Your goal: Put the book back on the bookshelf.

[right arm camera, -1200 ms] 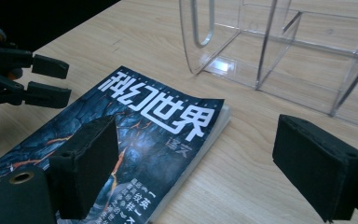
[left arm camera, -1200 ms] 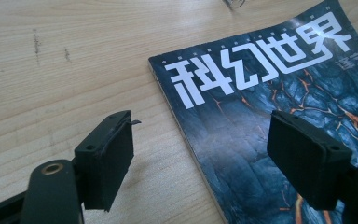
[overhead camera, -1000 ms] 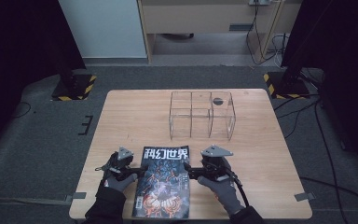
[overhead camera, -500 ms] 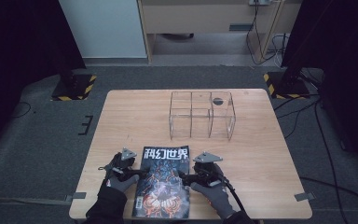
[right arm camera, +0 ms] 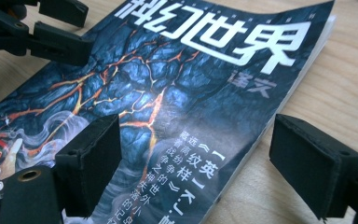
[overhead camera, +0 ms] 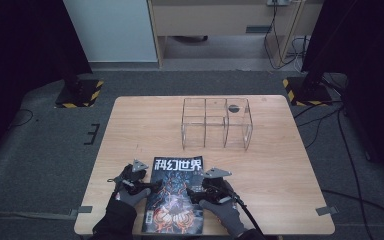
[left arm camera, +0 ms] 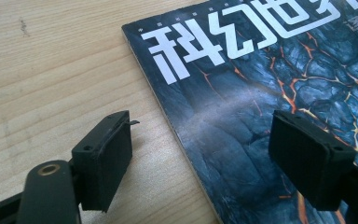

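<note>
High view: dark lava-patterned magazine with white title (overhead camera: 175,195) lies flat at our near edge of the light wooden counter (overhead camera: 130,130). Left claw (overhead camera: 152,186) spread astride its left edge; right claw (overhead camera: 192,192) spread astride its right edge.

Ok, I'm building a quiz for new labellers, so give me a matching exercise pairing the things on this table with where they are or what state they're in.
Things:
1. magazine
2. clear acrylic organiser
3. left gripper
4. right gripper

Places or states:
A. open, jaws astride the cover's right edge
B. empty, at the far side of the table
C. flat, face up at the near edge
D. open, jaws astride the cover's left edge

Pairs: 1-C, 2-B, 3-D, 4-A
</note>
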